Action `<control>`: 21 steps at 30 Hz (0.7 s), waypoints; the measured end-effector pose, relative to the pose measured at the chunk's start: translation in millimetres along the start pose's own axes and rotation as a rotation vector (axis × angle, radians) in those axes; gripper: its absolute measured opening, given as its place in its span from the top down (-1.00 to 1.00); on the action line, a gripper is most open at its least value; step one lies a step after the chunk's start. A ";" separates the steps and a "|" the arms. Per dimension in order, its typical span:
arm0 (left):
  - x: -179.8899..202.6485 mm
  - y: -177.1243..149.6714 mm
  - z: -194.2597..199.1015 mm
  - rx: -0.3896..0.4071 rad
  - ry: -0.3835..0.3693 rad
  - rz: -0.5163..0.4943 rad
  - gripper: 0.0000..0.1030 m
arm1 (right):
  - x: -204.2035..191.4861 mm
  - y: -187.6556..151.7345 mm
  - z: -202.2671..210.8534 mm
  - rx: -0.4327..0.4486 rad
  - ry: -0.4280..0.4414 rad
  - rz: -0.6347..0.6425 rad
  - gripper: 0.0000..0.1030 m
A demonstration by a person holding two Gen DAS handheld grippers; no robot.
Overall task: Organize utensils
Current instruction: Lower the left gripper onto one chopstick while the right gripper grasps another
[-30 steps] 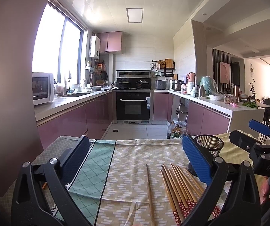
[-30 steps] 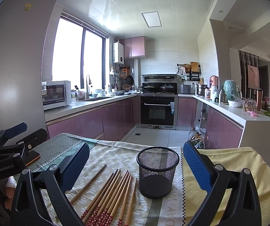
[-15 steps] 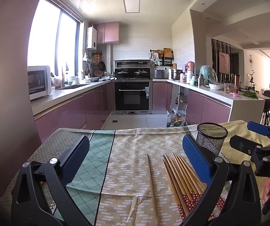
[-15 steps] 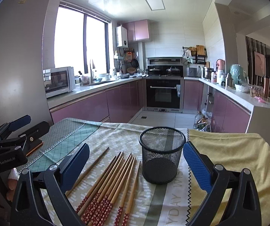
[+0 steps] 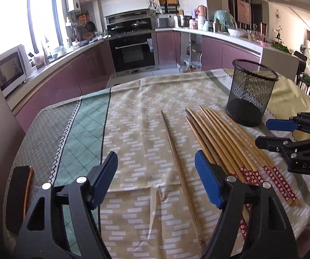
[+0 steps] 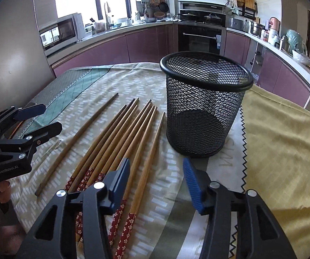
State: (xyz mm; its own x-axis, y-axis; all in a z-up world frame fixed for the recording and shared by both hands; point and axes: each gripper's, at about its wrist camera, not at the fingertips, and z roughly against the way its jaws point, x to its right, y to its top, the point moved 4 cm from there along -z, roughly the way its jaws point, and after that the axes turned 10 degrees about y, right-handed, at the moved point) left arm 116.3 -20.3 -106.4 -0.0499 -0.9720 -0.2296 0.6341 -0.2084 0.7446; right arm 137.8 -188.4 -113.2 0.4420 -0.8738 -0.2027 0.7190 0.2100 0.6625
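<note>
On the tabletop point(image 5: 133, 99) the chopsticks point(image 6: 120, 142) lie under my closing, empty tongs: left tongs point(image 5: 156, 180) straddle the lone stick point(image 5: 176, 157), right tongs point(image 6: 157, 183) (beside the mesh cup point(image 6: 204, 108)) straddle the outermost.

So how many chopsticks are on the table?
About 8: one plain chopstick lies alone, and roughly seven red-ended chopsticks lie bunched between it and the mesh cup. They overlap, so some may be hidden.

A patterned tablecloth point(image 5: 133, 129) bears chopsticks point(image 6: 120, 138) beside a mesh cup point(image 6: 204, 108).
</note>
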 end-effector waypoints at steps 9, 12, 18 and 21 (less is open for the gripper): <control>24.9 -2.6 -42.8 -0.116 -0.045 -0.065 0.00 | 2.8 1.8 -15.8 -0.070 -0.009 -0.006 0.41; 30.0 3.0 -56.6 -0.154 -0.067 -0.070 0.16 | 2.0 4.9 -20.3 -0.070 -0.005 -0.009 0.48; 39.1 15.8 -72.0 -0.180 -0.110 -0.046 0.55 | 11.8 6.4 -19.7 -0.061 0.055 -0.070 0.83; 42.0 16.8 -72.2 -0.184 -0.112 -0.029 0.79 | 16.2 6.3 -17.1 -0.049 0.080 -0.097 0.88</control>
State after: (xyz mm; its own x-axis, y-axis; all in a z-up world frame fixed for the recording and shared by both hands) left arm 180.6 -56.8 -148.8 -0.1486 -0.9741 -0.1706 0.7606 -0.2228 0.6098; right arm 158.7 -193.8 -124.6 0.4094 -0.8535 -0.3225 0.7850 0.1493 0.6012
